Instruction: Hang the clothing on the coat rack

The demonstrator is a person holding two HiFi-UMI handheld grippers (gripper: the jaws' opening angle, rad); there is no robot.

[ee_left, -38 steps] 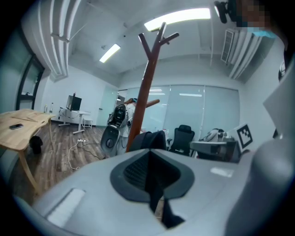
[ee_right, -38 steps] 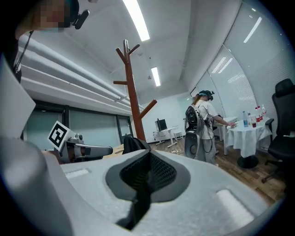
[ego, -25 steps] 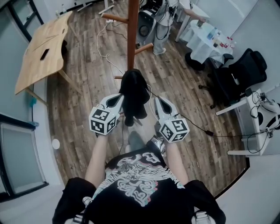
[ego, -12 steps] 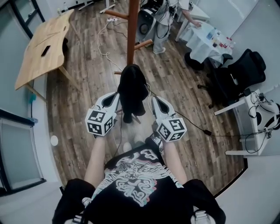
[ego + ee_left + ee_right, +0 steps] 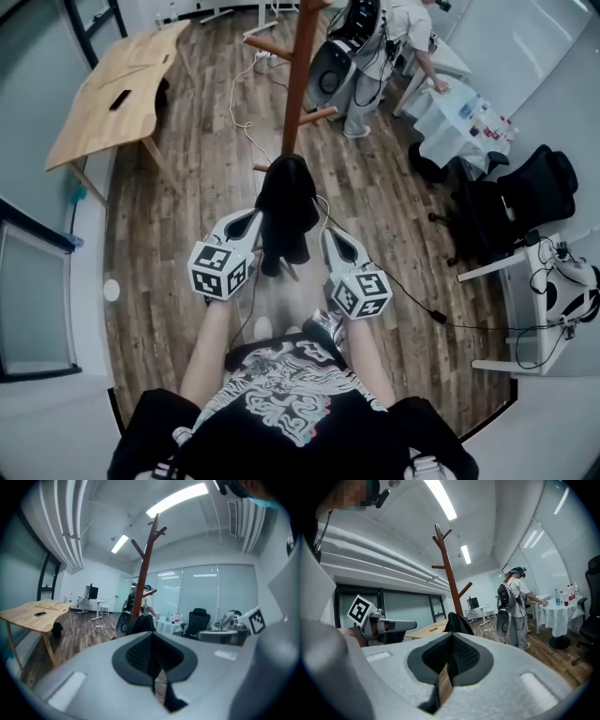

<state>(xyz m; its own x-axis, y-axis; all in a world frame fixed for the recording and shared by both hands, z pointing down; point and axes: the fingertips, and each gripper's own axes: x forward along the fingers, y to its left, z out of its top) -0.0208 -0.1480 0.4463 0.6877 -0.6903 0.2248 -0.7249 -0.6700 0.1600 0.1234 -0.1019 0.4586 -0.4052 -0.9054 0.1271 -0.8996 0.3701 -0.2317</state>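
Clothing (image 5: 286, 211) hanging just short of the coat rack (image 5: 298, 84)

We are holding the black garment up on the near side of the coat rack, lower than its upper pegs. The left gripper (image 5: 255, 217) and the right gripper (image 5: 328, 234) are each pinching a fold of fabric at opposite sides. It is drooping limp and light, so we are judging a top-edge hold best for looping it over a peg

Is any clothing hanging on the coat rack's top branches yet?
No, the top branches of the coat rack are bare.
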